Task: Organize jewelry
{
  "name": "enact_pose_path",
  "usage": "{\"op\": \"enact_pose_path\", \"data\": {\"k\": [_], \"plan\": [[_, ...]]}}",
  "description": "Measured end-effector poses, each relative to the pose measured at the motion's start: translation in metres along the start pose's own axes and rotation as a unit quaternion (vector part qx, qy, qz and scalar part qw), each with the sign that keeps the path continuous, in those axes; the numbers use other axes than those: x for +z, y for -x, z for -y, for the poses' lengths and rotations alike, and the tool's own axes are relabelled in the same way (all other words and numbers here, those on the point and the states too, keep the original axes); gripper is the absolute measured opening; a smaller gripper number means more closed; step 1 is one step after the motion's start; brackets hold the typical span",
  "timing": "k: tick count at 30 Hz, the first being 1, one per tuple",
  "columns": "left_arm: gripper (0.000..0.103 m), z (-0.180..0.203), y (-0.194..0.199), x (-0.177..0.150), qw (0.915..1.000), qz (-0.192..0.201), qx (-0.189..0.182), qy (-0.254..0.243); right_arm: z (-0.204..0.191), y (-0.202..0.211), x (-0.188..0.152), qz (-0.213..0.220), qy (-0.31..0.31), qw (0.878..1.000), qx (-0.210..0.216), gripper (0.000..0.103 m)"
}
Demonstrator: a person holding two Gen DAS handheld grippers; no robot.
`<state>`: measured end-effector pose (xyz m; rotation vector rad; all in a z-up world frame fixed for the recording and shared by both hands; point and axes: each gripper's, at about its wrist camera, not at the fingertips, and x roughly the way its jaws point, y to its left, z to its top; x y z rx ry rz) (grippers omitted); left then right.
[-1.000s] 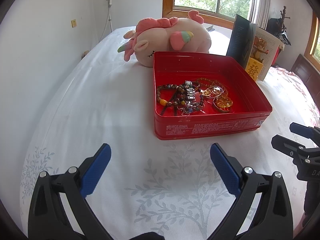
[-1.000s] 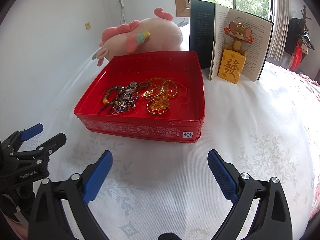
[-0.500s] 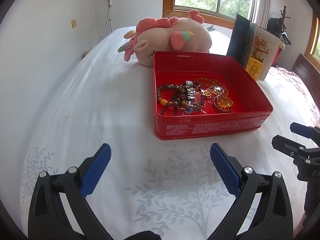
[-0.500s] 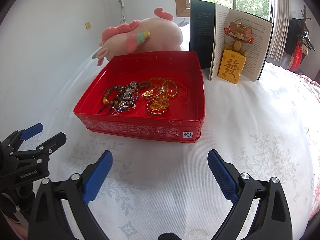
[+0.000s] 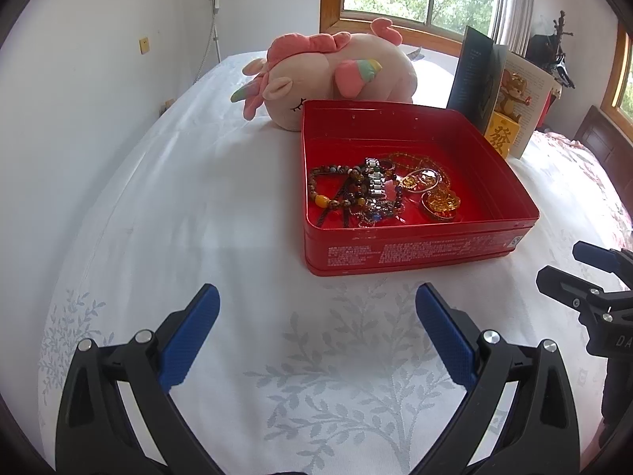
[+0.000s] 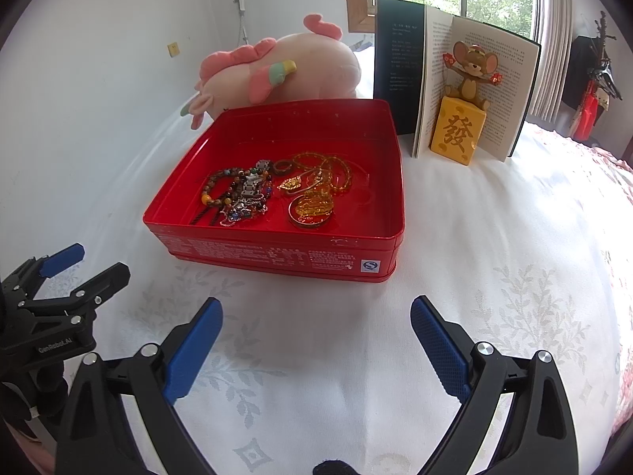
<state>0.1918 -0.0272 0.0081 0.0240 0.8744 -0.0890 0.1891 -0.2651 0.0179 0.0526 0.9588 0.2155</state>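
Note:
A red tin box (image 5: 411, 249) (image 6: 277, 251) sits on the white bedspread and holds a tangle of jewelry. On its left side lie beaded bracelets (image 5: 336, 186) (image 6: 229, 194) and a silver link bracelet (image 5: 374, 182). Gold pendants and a gold bangle (image 5: 441, 202) (image 6: 312, 208) lie to the right, with an amber bead necklace (image 6: 332, 166) behind them. My left gripper (image 5: 316, 308) hovers open in front of the box with nothing between its fingers. My right gripper (image 6: 314, 318) is also open and empty, just short of the box's front wall. Each gripper shows at the edge of the other's view.
A pink plush unicorn (image 5: 328, 75) (image 6: 277, 75) lies behind the box. An open book (image 6: 455, 87) stands at the back right with a mouse figurine on a yellow block (image 6: 461, 118) before it. A wall runs along the left. The bedspread (image 5: 277, 376) spreads in front.

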Motion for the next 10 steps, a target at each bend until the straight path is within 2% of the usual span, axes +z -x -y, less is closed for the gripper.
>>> {"op": "enact_pose_path", "data": {"k": [10], "plan": [[0.099,0.0007,-0.0004,0.0003,1.0000,-0.002,0.001,0.002,0.0008,-0.0010,0.0001,-0.001,0.002,1.000,0.001,0.096]]}}
